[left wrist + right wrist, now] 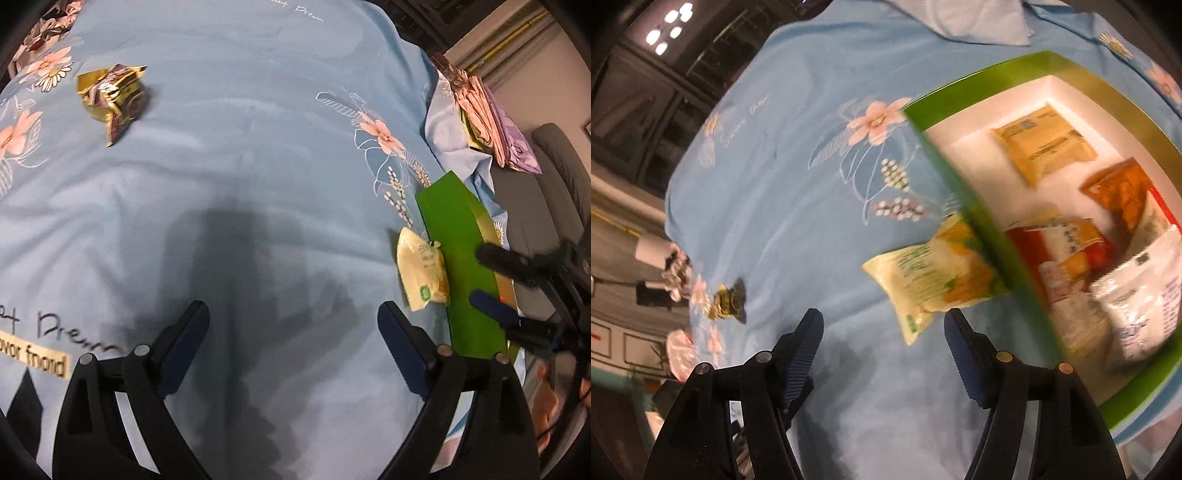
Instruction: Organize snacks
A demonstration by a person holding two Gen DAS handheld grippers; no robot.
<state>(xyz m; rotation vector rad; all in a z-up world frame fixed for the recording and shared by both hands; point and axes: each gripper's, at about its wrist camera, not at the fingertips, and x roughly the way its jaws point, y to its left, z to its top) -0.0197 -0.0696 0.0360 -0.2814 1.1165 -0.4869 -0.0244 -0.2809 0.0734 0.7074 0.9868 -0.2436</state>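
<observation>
A light blue flowered bedsheet (258, 147) carries the snacks. A crumpled gold and purple wrapper (110, 98) lies far left, seen small as the gold wrapper (729, 301) in the right wrist view. A pale yellow packet (421, 269) leans against the outer wall of a green box (461, 266). My left gripper (293, 314) is open over bare sheet. My right gripper (884, 321) is open with nothing between its fingers, and the yellow packet (938, 280) lies just ahead of its right finger. The green box (979, 214) has a white inside with several packets, among them a yellow one (1041, 147) and a white one (1137, 295).
Folded pink and purple cloths (487, 110) lie at the bed's right edge beside a grey chair (554, 166). My right gripper (484, 277) reaches over the box rim. A hand (550, 406) shows at the lower right. Dark furniture (635, 110) stands beyond the bed's left edge.
</observation>
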